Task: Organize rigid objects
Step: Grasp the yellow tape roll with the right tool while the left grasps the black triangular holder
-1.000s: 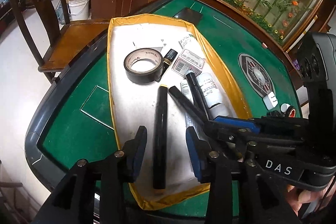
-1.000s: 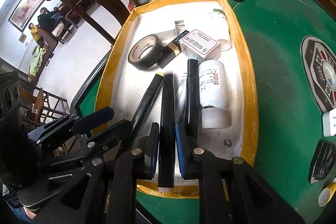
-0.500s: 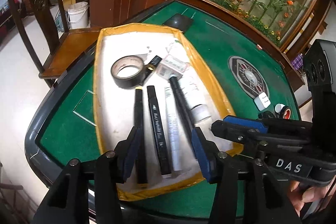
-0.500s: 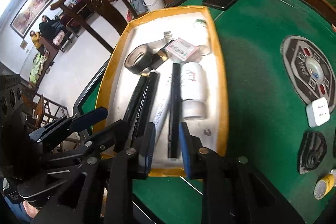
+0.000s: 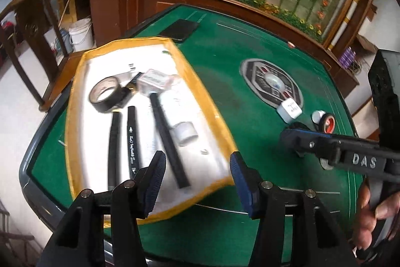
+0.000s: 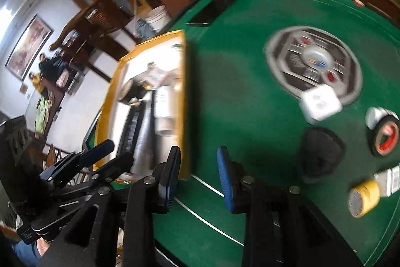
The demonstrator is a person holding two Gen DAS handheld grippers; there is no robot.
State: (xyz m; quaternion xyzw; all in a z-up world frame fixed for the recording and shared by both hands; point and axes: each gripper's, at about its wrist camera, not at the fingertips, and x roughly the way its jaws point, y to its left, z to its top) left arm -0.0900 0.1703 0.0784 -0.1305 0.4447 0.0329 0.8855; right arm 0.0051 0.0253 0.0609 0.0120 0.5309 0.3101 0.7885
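A yellow-rimmed white tray (image 5: 75,96) sits on the left of the green table. In it lie three black pens (image 5: 132,139) side by side, a black tape roll (image 5: 107,94), a white bottle (image 5: 175,111) and a small labelled box (image 5: 153,78). My left gripper (image 5: 197,167) hovers over the tray's near right corner, its jaws opening, nothing between them. My right gripper (image 6: 198,157) hangs over bare green felt just right of the tray (image 6: 183,91), jaws also opening and empty. In the left wrist view a hand holds the right gripper (image 5: 300,139) at the right.
Loose on the felt to the right are a white cube (image 6: 320,101), a black and red tape roll (image 6: 385,137), a black lump (image 6: 322,154) and a yellow roll (image 6: 362,199). An octagonal panel (image 6: 315,61) is set into the table. A flat black slab (image 5: 180,29) lies beyond the tray.
The right gripper has let go of a black pen, which now lies in the tray, and swung right over the felt. The left gripper drew back and right, its jaws wider.
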